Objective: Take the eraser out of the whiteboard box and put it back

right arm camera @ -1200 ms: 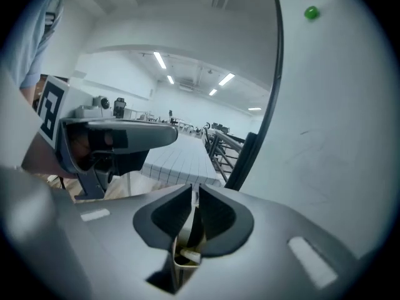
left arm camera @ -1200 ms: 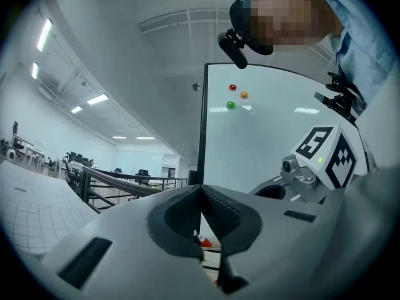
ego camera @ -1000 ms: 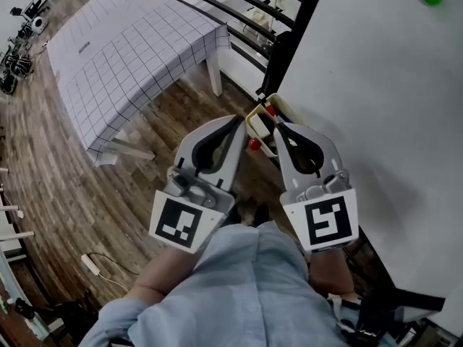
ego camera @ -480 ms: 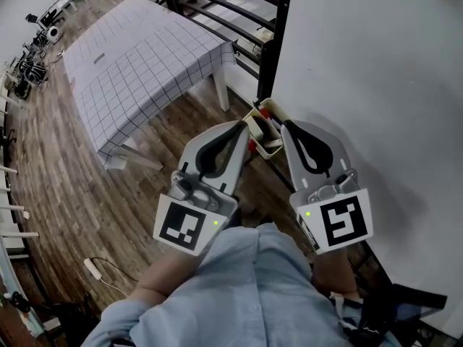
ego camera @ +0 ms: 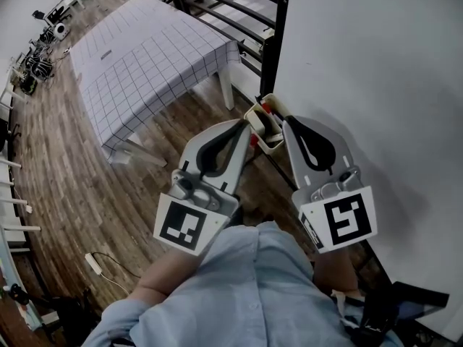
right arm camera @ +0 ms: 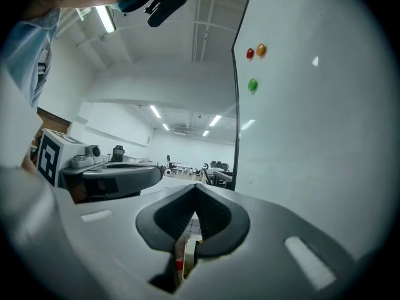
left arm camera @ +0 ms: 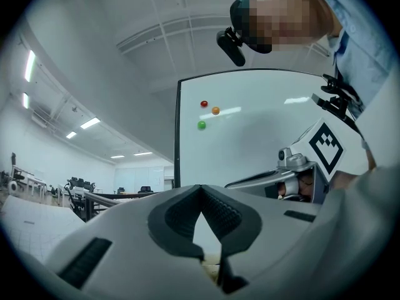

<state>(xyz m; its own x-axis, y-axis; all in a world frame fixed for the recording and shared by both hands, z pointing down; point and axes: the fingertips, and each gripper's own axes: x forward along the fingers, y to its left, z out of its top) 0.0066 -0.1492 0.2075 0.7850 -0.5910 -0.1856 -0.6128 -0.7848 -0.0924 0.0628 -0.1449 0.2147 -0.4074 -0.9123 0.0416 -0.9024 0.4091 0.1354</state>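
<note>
A cream whiteboard box (ego camera: 263, 129) hangs at the lower left corner of the whiteboard (ego camera: 376, 71), with red marker caps (ego camera: 265, 109) showing in it. I cannot make out the eraser. My left gripper (ego camera: 241, 123) is shut with nothing in it, its tips just left of the box. My right gripper (ego camera: 286, 121) is also shut and empty, its tips just right of the box against the board. In the right gripper view the box (right arm camera: 188, 252) and a red cap (right arm camera: 179, 264) show through the gap below the shut right gripper (right arm camera: 195, 186). In the left gripper view the left gripper (left arm camera: 200, 187) points level at the board.
A table with a checked cloth (ego camera: 145, 56) stands to the left on the wooden floor. The board's black post (ego camera: 273, 42) rises just behind the box. Red (right arm camera: 250, 53), orange (right arm camera: 261, 49) and green (right arm camera: 252, 85) magnets sit high on the board.
Both grippers have risen a little and crept closer to the box, which now lies between their tips. Both jaws stay shut.
</note>
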